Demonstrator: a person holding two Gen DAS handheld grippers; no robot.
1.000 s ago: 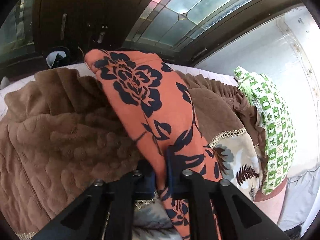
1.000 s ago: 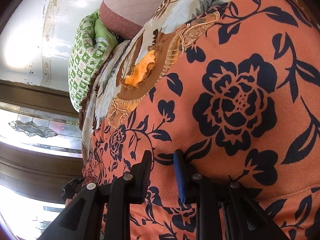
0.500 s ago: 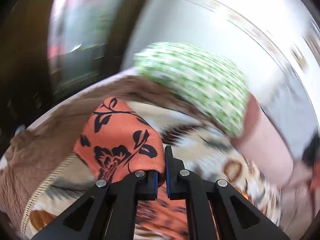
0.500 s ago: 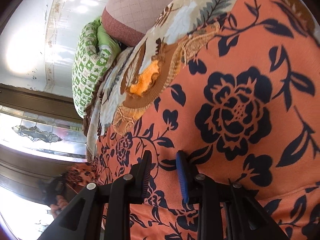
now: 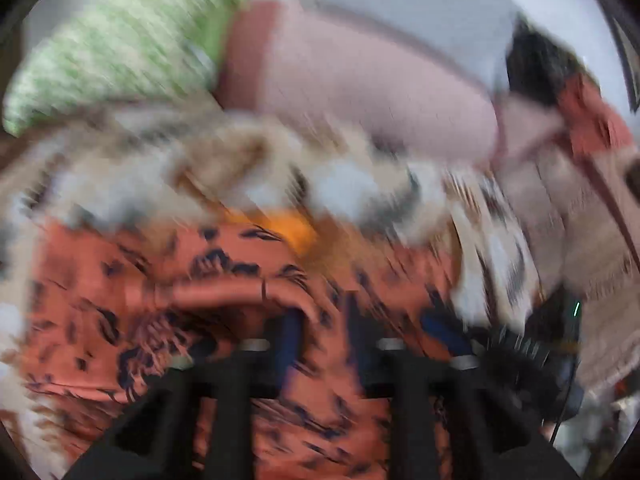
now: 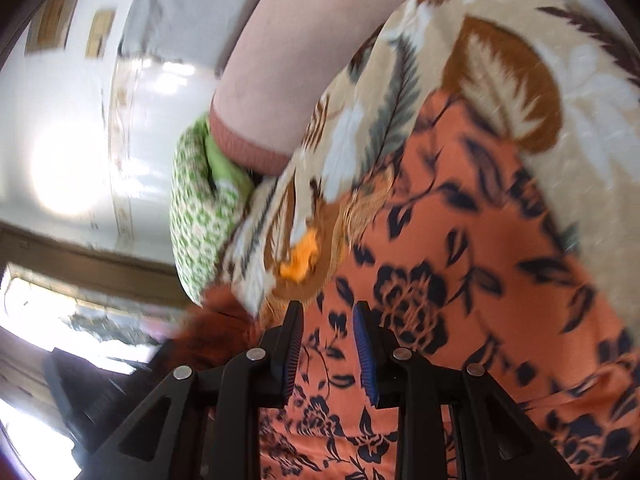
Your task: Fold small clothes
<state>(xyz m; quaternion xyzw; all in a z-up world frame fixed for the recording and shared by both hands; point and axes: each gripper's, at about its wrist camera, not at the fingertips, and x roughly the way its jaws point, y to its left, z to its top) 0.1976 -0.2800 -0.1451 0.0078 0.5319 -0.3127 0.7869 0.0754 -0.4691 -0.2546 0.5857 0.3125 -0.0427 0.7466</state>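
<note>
An orange garment with dark navy flowers (image 6: 460, 280) lies spread on a leaf-patterned bedspread (image 6: 500, 60). It also fills the lower part of the blurred left wrist view (image 5: 120, 300). My left gripper (image 5: 320, 320) is just above the garment with its jaws apart and a fold of the cloth lying between them. My right gripper (image 6: 326, 344) is open low over the garment, its blue pads (image 6: 362, 344) apart and nothing held. A small bright orange patch (image 6: 298, 264) shows at the garment's brown trim.
A green-and-white patterned pillow (image 6: 200, 216) and a pink pillow with a darker band (image 6: 280, 72) lie at the head of the bed. A white wall (image 6: 80, 140) and a dark-framed window (image 6: 60, 304) are behind. The right gripper's dark body (image 5: 520, 352) shows in the left view.
My left gripper has swung fast over the bed and down onto the spread garment, and its jaws have parted. My right gripper has shifted along the garment toward the pillows, still open.
</note>
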